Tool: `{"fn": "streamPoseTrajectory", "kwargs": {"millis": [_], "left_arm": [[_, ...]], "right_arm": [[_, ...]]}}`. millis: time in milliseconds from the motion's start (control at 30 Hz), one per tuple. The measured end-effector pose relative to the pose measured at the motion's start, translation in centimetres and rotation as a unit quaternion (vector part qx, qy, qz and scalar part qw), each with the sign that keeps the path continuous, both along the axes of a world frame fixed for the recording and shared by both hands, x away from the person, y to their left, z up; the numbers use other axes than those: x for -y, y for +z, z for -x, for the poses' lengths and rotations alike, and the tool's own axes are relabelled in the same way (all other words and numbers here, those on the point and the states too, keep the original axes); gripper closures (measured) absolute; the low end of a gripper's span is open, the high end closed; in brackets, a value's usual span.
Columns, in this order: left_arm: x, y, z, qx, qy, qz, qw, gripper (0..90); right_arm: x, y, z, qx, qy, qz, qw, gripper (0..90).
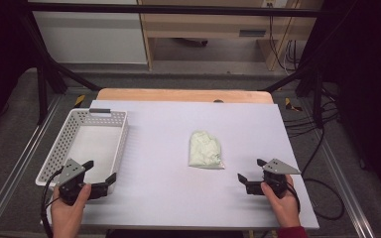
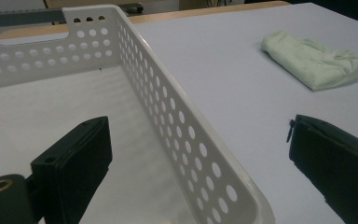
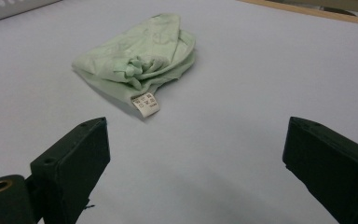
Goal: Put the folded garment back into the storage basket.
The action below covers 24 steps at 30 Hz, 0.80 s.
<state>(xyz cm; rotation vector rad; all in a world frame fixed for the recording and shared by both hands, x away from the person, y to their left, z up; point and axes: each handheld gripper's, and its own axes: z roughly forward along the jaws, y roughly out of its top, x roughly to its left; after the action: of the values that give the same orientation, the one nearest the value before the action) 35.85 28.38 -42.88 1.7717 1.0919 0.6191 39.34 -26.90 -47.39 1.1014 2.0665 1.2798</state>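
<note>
Both hands rested low at the table's (image 1: 168,208) near edge. The left gripper (image 1: 100,176) pointed forward, its jaws spread wide astride the white basket's (image 1: 122,144) near right corner, empty. The right gripper (image 1: 251,170) angled inward, jaws likewise apart and empty. Beyond it, mid-table, lay the crumpled pale green cloth (image 1: 206,150).

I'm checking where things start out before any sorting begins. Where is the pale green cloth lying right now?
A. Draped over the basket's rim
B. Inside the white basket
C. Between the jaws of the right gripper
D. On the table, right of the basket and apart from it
D: the cloth lies bunched on the bare table, apart from the white basket, which has nothing in it, and no gripper touches it.
</note>
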Motion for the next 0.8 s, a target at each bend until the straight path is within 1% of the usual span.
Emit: {"fn": "streamPoseTrajectory", "kwargs": {"millis": [133, 233, 400, 467, 533, 633, 667, 800], "left_arm": [[0.0, 0.1, 0.0, 0.001, 0.0, 0.003, 1.0, 5.3], [0.2, 0.2, 0.1, 0.0, 0.001, -0.002, 1.0, 5.2], [0.6, 0.5, 0.3, 0.005, -0.007, -0.005, 1.0, 5.0], [1.1, 0.6, 0.3, 0.013, -0.01, -0.012, 0.9998, 4.7], [1.4, 0.6, 0.3, 0.018, -0.013, -0.01, 0.9997, 4.8], [1.8, 0.6, 0.3, 0.02, -0.015, -0.014, 0.9996, 4.9], [2.2, 0.8, 0.3, 0.022, -0.013, -0.021, 0.9994, 4.9], [3.1, 1.3, 0.5, 0.027, -0.02, -0.021, 0.9992, 5.1]], "right_arm": [[0.0, 0.0, 0.0, 0.001, 0.001, 0.001, 1.0, 7.7], [0.0, 0.0, 0.0, 0.0, 0.0, 0.0, 1.0, 7.7], [-0.1, 0.0, 0.0, 0.0, 0.0, 0.003, 1.0, 7.7], [-0.1, 0.0, 0.0, 0.002, -0.001, 0.003, 1.0, 7.7], [-0.2, 0.1, 0.0, 0.003, 0.0, 0.001, 1.0, 7.7], [-0.2, 0.0, 0.0, 0.004, 0.002, 0.005, 1.0, 7.5], [-0.3, 0.0, 0.0, 0.004, 0.003, 0.005, 1.0, 7.5], [-0.3, 0.0, 0.0, 0.005, 0.005, 0.006, 1.0, 7.4]]}}
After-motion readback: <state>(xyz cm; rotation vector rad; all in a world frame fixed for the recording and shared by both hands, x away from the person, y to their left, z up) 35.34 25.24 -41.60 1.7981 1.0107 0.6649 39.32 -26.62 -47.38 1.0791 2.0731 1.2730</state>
